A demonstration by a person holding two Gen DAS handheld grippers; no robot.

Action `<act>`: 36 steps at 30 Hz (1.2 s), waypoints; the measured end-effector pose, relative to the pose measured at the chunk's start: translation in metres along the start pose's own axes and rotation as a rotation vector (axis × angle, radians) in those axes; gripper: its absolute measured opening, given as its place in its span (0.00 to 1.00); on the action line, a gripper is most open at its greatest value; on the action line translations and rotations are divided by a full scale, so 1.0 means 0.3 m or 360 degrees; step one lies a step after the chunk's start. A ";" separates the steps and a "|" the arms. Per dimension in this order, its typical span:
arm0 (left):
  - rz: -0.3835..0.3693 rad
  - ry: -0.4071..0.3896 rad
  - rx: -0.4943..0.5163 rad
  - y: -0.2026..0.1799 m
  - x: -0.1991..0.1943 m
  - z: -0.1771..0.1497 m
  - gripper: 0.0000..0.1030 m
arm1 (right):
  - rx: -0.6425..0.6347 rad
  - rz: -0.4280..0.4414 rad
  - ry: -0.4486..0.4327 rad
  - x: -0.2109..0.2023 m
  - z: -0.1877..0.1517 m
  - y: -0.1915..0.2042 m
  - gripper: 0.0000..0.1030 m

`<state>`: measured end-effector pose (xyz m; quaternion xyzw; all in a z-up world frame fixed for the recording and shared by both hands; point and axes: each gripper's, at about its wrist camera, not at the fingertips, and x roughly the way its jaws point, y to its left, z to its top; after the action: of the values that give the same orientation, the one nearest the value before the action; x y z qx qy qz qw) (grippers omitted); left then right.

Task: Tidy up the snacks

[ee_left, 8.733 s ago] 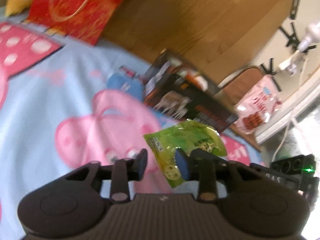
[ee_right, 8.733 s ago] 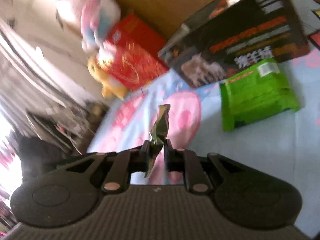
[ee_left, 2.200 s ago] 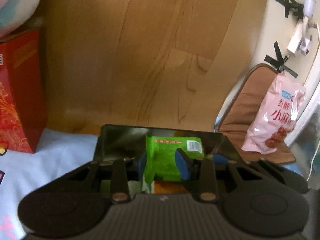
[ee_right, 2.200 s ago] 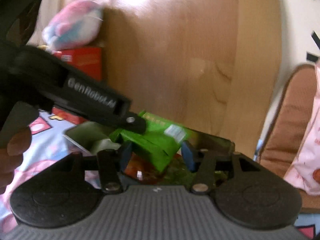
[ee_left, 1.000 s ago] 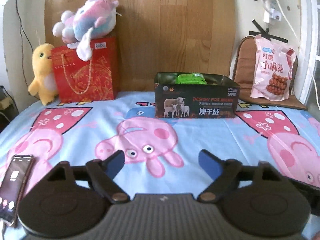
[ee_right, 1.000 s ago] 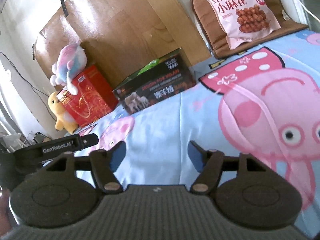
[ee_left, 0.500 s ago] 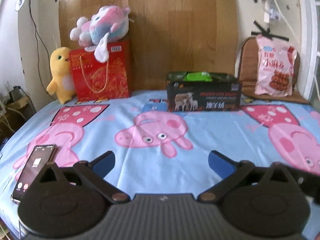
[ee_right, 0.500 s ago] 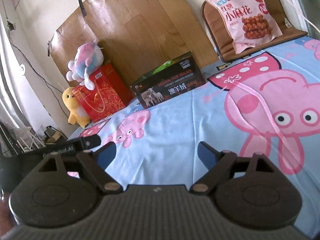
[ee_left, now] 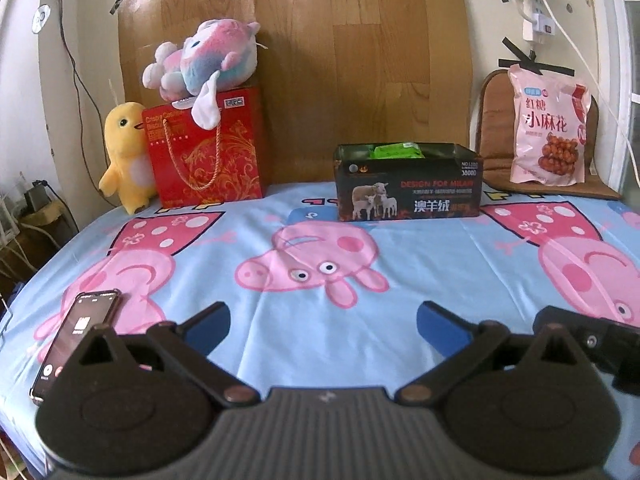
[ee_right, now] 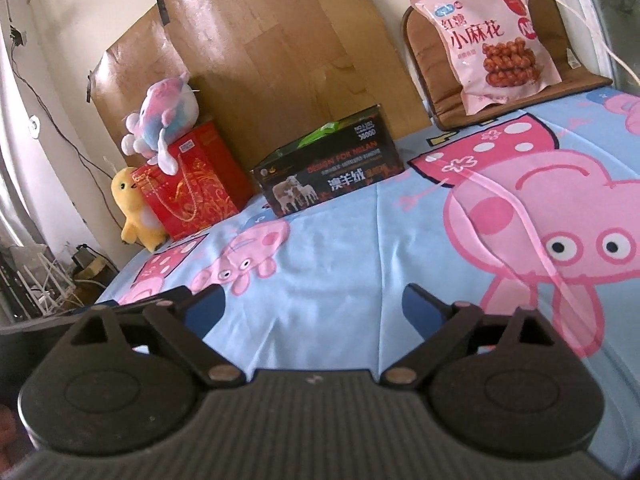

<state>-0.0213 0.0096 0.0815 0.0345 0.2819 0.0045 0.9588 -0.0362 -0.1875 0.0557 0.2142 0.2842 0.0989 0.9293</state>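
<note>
Both hand-held grippers, left and right, have backed off from the box; jaws just spread, empty. Green packets sit inside it, straight ahead, well apart.

- The left wrist view looks low across the bed, squarely at the black box far off.
- The right wrist view, tilted, faces the same black box from its right.
- Both share the red gift bag and headboard.
</note>
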 end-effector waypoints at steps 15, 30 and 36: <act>0.0030 -0.0013 0.0024 -0.004 0.004 -0.007 1.00 | 0.0032 -0.0013 0.0009 -0.004 -0.004 -0.010 1.00; 0.0321 -0.0148 0.0100 0.010 0.004 0.002 1.00 | 0.0081 -0.0024 0.0043 0.001 -0.021 -0.025 1.00; 0.0380 -0.0176 0.0085 0.028 0.007 0.003 1.00 | 0.0079 -0.0030 0.0040 -0.001 -0.025 -0.025 1.00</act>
<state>-0.0190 0.0180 0.0816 0.0936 0.2225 0.1092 0.9643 -0.0405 -0.1918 0.0467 0.2331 0.3001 0.0858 0.9210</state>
